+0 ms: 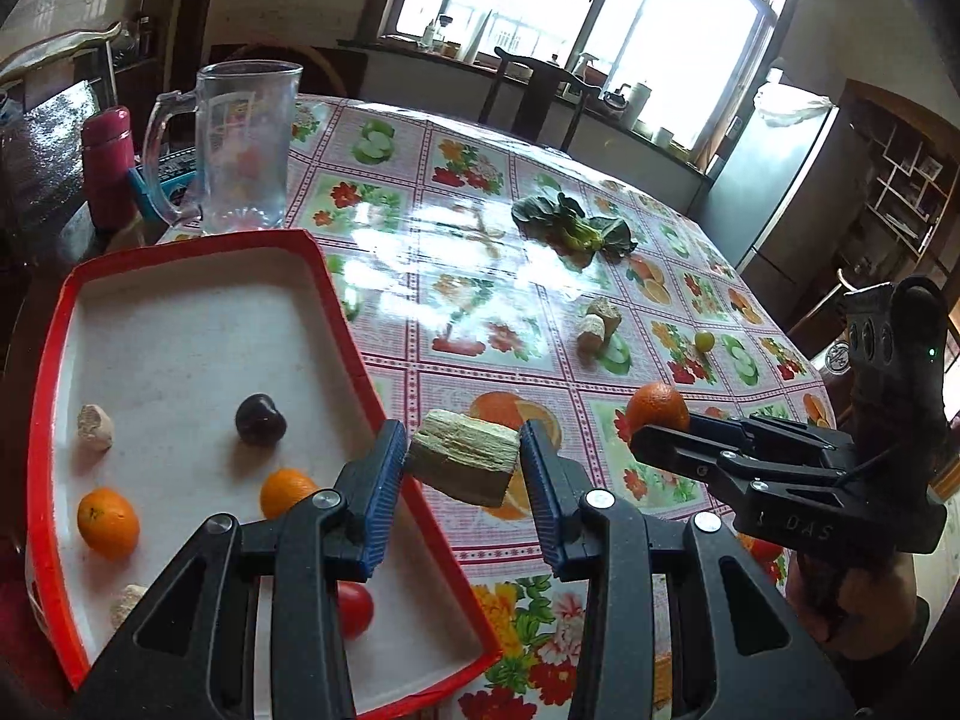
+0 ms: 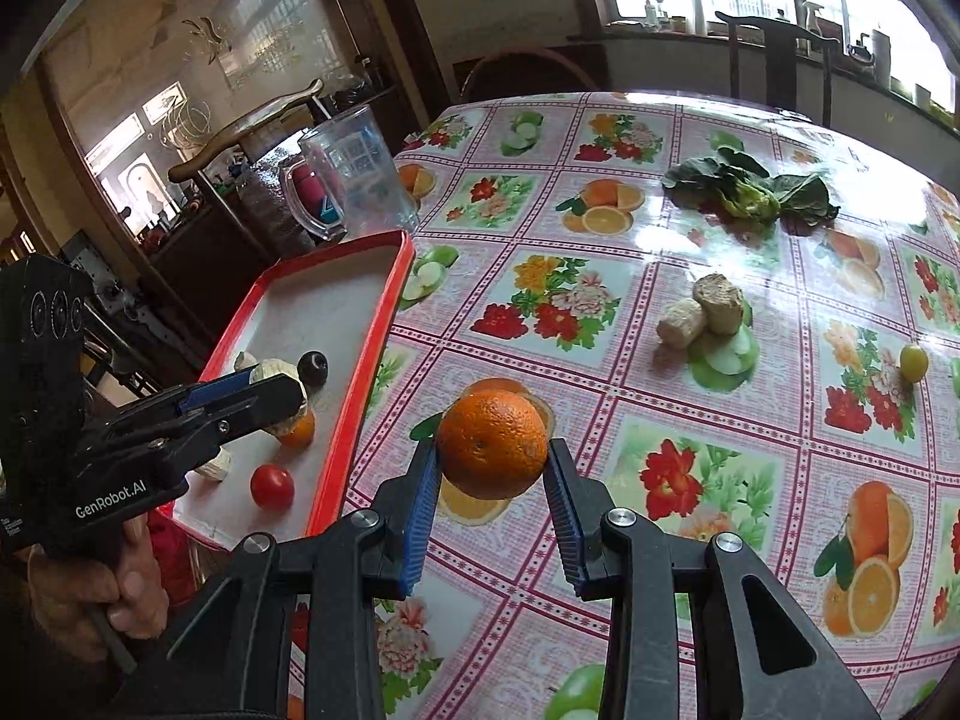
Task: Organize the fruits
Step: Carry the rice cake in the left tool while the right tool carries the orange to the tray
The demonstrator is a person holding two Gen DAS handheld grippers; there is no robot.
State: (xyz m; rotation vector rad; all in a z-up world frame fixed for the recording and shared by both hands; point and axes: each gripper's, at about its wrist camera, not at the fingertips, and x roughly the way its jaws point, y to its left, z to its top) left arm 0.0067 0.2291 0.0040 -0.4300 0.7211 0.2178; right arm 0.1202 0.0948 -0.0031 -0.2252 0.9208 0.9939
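My left gripper [image 1: 462,468] is clamped on a layered wafer block [image 1: 465,455] at the red tray's [image 1: 360,324] bench-side rim, my right gripper [image 2: 492,474] clamped on an orange [image 2: 492,444], both lifted clear for dropping in.

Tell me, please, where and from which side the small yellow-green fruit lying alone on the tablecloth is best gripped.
Grip the yellow-green fruit across its middle, coming down from above with the jaws either side. It is small, round and smooth, so any lower or off-centre pinch would likely squirt it away. It lies clear of the beige rolls, so there is room for both jaws.
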